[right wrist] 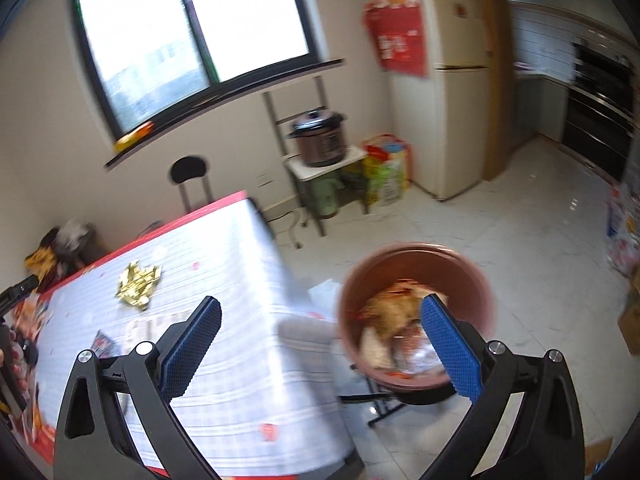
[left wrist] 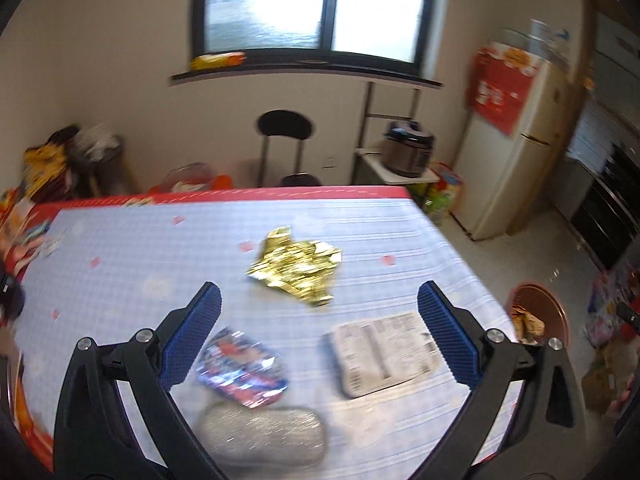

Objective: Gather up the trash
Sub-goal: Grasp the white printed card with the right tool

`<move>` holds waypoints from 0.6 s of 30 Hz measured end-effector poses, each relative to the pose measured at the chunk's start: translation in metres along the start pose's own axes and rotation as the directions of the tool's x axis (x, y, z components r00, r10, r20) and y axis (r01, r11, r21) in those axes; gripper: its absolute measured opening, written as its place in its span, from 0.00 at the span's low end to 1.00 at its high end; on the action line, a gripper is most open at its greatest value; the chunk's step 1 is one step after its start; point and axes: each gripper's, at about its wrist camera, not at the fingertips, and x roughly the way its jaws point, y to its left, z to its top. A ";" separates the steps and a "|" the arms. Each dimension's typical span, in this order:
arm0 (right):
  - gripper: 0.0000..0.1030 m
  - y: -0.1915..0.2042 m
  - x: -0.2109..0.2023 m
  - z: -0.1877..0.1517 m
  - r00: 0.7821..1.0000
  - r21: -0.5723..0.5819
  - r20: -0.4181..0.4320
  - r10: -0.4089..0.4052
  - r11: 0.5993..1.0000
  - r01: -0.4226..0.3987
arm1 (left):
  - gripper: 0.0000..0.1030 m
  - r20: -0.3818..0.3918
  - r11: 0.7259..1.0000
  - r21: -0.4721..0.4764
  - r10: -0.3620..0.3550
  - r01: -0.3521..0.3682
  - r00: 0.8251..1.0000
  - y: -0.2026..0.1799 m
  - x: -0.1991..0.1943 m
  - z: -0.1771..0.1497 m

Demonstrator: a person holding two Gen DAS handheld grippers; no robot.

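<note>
Trash lies on the table (left wrist: 120, 256): a crumpled gold foil wrapper (left wrist: 298, 270), a blue and red snack wrapper (left wrist: 242, 368), a white printed packet (left wrist: 384, 350) and a silver pouch (left wrist: 260, 432). My left gripper (left wrist: 318, 304) is open and empty above the table, between the wrappers. My right gripper (right wrist: 320, 318) is open and empty, over the table's right edge beside the brown bin (right wrist: 416, 256), which holds wrappers (right wrist: 394, 310). The gold wrapper (right wrist: 138, 284) also shows in the right wrist view. The bin's rim (left wrist: 538, 292) shows in the left wrist view.
A black stool (left wrist: 286, 126) stands behind the table. A rice cooker (right wrist: 320, 138) sits on a small shelf by the fridge (right wrist: 452, 120). Bags and boxes lie on the floor at right (left wrist: 608, 312). Clutter sits at the table's left edge (left wrist: 24, 236).
</note>
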 end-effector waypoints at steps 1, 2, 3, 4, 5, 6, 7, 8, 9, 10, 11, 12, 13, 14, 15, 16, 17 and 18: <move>0.95 0.012 0.004 -0.001 1.000 -0.014 -0.008 0.014 1.000 -0.014 | 0.94 -0.003 1.000 -0.027 0.014 -0.014 1.000 0.017 -0.003 -0.003; 0.95 0.024 0.009 -0.001 1.000 -0.025 -0.016 0.027 0.999 -0.027 | 0.94 -0.007 0.998 -0.056 0.028 -0.028 1.000 0.034 -0.007 -0.008; 0.95 0.038 0.014 -0.002 0.999 -0.038 -0.027 0.041 0.998 -0.042 | 0.94 -0.012 0.996 -0.083 0.041 -0.041 0.999 0.050 -0.011 -0.014; 0.95 0.051 0.019 -0.003 0.998 -0.051 -0.040 0.053 0.997 -0.055 | 0.94 -0.019 0.993 -0.109 0.052 -0.054 0.998 0.066 -0.014 -0.022; 0.95 0.064 0.024 -0.005 0.997 -0.066 -0.052 0.065 0.995 -0.069 | 0.94 -0.027 0.990 -0.129 0.061 -0.064 0.998 0.081 -0.018 -0.031; 0.95 0.077 0.028 -0.005 0.995 -0.080 -0.063 0.074 0.994 -0.079 | 0.94 -0.039 0.986 -0.147 0.071 -0.077 0.997 0.096 -0.020 -0.039; 0.95 0.091 0.032 -0.008 0.994 -0.097 -0.076 0.083 0.991 -0.090 | 0.94 -0.050 0.983 -0.161 0.079 -0.086 0.996 0.107 -0.022 -0.047; 0.95 0.104 0.036 -0.010 0.992 -0.115 -0.089 0.092 0.988 -0.102 | 0.94 -0.059 0.981 -0.172 0.084 -0.093 0.995 0.115 -0.022 -0.051; 0.95 0.116 0.037 -0.012 0.990 -0.130 -0.099 0.099 0.985 -0.111 | 0.94 -0.071 0.977 -0.188 0.088 -0.100 0.994 0.127 -0.023 -0.059; 0.95 0.130 0.040 -0.014 0.988 -0.147 -0.110 0.107 0.981 -0.122 | 0.94 -0.080 0.974 -0.199 0.089 -0.104 0.993 0.134 -0.024 -0.065; 0.95 0.142 0.042 -0.016 0.986 -0.163 -0.120 0.114 0.978 -0.133 | 0.94 -0.090 0.971 -0.212 0.090 -0.108 0.992 0.141 -0.024 -0.071; 0.95 0.153 0.044 -0.018 0.985 -0.175 -0.128 0.120 0.974 -0.141 | 0.94 -0.101 0.967 -0.229 0.090 -0.111 0.991 0.152 -0.023 -0.078; 0.95 0.166 0.046 -0.020 0.983 -0.188 -0.136 0.125 0.971 -0.150 | 0.94 -0.110 0.964 -0.241 0.087 -0.111 0.990 0.157 -0.022 -0.082; 0.95 0.179 0.048 -0.023 0.981 -0.201 -0.145 0.129 0.967 -0.157 | 0.94 -0.119 0.961 -0.254 0.083 -0.111 0.989 0.164 -0.020 -0.088; 0.95 0.190 0.049 -0.027 0.980 -0.213 -0.152 0.131 0.964 -0.162 | 0.94 -0.125 0.959 -0.262 0.079 -0.110 0.989 0.166 -0.019 -0.091; 0.95 0.200 0.051 -0.030 0.978 -0.225 -0.159 0.132 0.960 -0.166 | 0.94 -0.132 0.958 -0.268 0.072 -0.106 0.989 0.172 -0.018 -0.095; 0.95 0.209 0.052 -0.034 0.978 -0.235 -0.164 0.132 0.957 -0.168 | 0.94 -0.137 0.958 -0.270 0.065 -0.100 0.988 0.177 -0.016 -0.098; 0.95 0.220 0.054 -0.037 0.977 -0.246 -0.171 0.129 0.954 -0.169 | 0.94 -0.141 0.959 -0.269 0.055 -0.091 0.989 0.183 -0.015 -0.099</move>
